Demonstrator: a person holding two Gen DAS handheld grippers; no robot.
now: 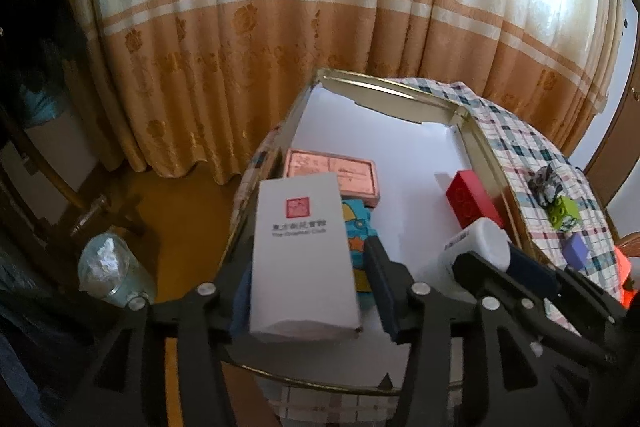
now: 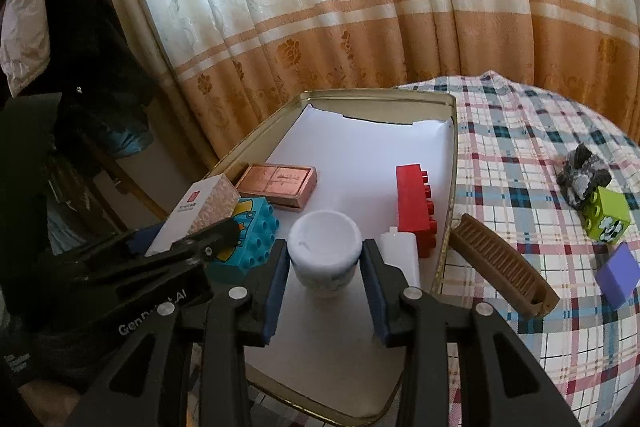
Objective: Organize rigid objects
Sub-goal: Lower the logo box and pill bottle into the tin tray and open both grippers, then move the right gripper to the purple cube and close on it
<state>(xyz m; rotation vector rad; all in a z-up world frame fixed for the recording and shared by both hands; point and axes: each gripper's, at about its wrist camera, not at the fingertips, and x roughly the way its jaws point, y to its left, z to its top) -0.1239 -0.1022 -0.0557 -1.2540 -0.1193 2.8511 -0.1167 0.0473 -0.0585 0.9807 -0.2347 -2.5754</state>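
— White box (image 1: 304,255), do you see it? The left hand-held gripper (image 1: 306,291) pinches it and holds it up over the near left side of the gold tin tray (image 2: 450,195).

— Yes. And the right hand-held gripper (image 2: 325,285)?

— Its blue pads (image 2: 276,291) sit on both sides of a white jar (image 2: 325,253). The jar stands on the white paper in the tray. I cannot tell if the pads squeeze it or only stand close.

— What else is in the tray?

— A pink flat box (image 2: 278,183) near the left wall, a blue toy brick (image 2: 246,235) under the white box, and a red brick (image 2: 416,209) by the right wall. A small white bottle (image 2: 400,253) touches the red brick.

— And outside it?

— On the checked cloth of the table (image 2: 516,155) lie a brown comb (image 2: 502,265) just beside the tray, a green block (image 2: 606,219), a purple block (image 2: 618,275) and a grey lump (image 2: 582,175).
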